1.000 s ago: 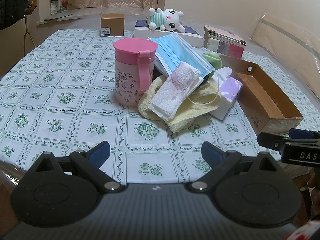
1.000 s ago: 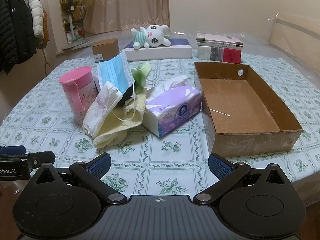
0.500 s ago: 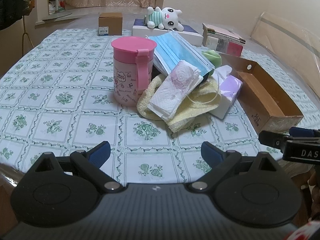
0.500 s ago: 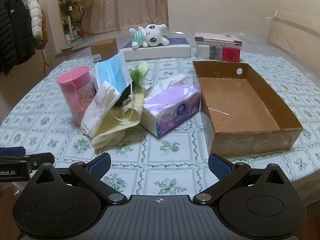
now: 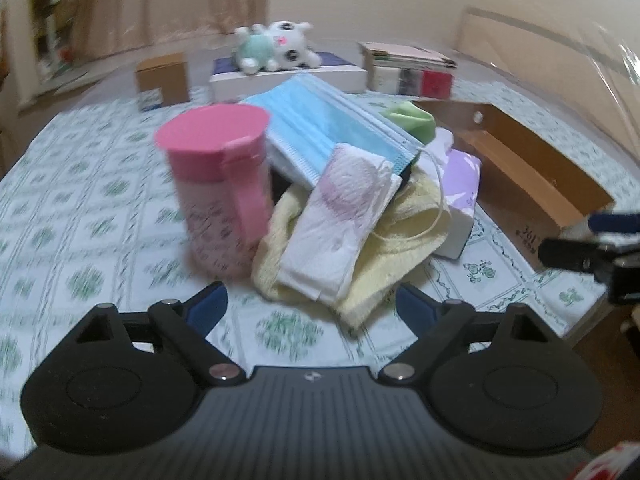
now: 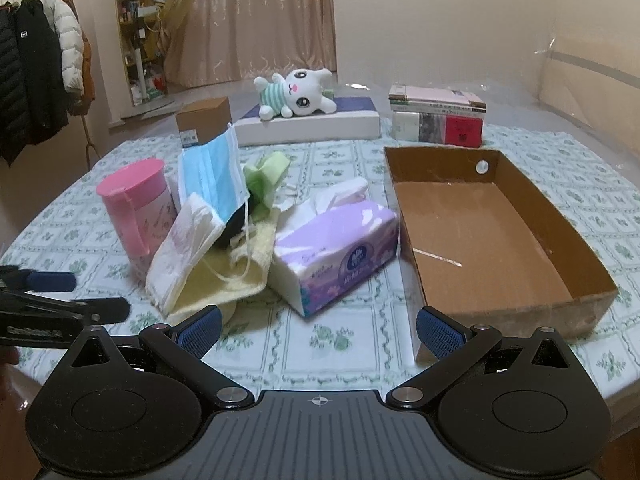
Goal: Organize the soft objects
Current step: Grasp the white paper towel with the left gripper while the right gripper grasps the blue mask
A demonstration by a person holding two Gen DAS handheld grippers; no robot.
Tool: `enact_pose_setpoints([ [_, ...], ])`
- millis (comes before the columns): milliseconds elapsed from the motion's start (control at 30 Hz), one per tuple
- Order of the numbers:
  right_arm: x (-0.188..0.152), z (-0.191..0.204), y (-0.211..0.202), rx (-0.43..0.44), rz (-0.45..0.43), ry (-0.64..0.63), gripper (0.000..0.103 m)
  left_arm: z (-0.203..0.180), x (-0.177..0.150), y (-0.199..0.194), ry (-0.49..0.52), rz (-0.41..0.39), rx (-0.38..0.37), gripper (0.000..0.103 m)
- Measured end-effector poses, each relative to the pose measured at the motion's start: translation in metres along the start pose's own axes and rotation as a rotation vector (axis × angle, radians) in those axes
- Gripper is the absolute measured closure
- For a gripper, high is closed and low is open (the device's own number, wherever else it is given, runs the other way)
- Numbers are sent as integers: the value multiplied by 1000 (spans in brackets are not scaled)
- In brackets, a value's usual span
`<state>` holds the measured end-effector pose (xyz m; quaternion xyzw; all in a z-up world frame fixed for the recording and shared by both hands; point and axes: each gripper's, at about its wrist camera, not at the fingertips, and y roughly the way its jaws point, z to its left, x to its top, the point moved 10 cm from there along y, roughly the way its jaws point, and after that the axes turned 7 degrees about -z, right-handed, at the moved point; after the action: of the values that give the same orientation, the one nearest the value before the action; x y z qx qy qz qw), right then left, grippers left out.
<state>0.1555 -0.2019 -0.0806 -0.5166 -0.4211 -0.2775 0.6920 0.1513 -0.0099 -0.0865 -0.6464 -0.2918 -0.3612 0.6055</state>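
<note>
We're pushing the left gripper (image 5: pixel 308 304) in closer vs a sec ago; pile's looming bigger, view blurring. Jaws spread wide, nothing held. Pale yellow terry towel (image 5: pixel 400 240) w/ folded white tissue wad (image 5: pixel 340 232) lying just ahead, beside pink lidded plastic cup (image 5: pixel 220 192): limp, light, so we're pinching a bunched edge. Right gripper (image 6: pixel 318 330) hanging wide open, empty, facing the purple soft tissue pack (image 6: pixel 340 252) and empty brown cardboard box (image 6: pixel 500 240).

beyond the fingers a round table (image 6: pixel 540 148) in a green-patterned white cloth fills the room's middle, cream walls (image 6: pixel 440 20) behind it, a beige curtain (image 6: pixel 264 20) straight ahead, cluttered shelves (image 6: pixel 138 28) left of that, and dark and white coats (image 6: pixel 36 68) hanging far left.
</note>
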Motion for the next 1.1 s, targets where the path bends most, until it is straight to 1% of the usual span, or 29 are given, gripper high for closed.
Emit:
enact_pose_setpoints([
  [67,3,-2,7,-2,-2,-6,0,-3,4,14,51,0,-14,21],
  [200,8,-6,22,-3,-4,-13,1,-11,9,37,137,1,-46,33],
  [267,9,-7,28,-1,-6,-14,1,-13,11,47,172,2,-48,37],
  [333,10,-6,34,4,-5,-15,1,-14,14,54,199,-2,-50,43],
  [400,10,-6,39,10,0,-17,1,-15,16,61,228,-4,-51,43],
  [467,10,-6,43,12,5,-20,1,-18,16,67,258,-1,-53,47],
  [533,9,-7,46,13,10,-17,1,-20,15,71,278,3,-57,54],
  [567,8,-6,47,13,11,-17,1,-21,15,73,282,5,-58,55],
  [633,7,-6,48,15,13,-18,1,-22,15,74,289,2,-57,61],
  [733,10,-4,46,19,6,-22,1,-22,14,72,285,-2,-51,71],
  [833,14,0,44,27,-7,-31,1,-22,15,64,259,-5,-52,79],
  [933,21,6,41,43,-23,-44,1,-20,17,51,215,-18,-58,81],
  [1100,34,27,39,87,-59,-94,1,-4,28,19,109,-58,-48,81],
])
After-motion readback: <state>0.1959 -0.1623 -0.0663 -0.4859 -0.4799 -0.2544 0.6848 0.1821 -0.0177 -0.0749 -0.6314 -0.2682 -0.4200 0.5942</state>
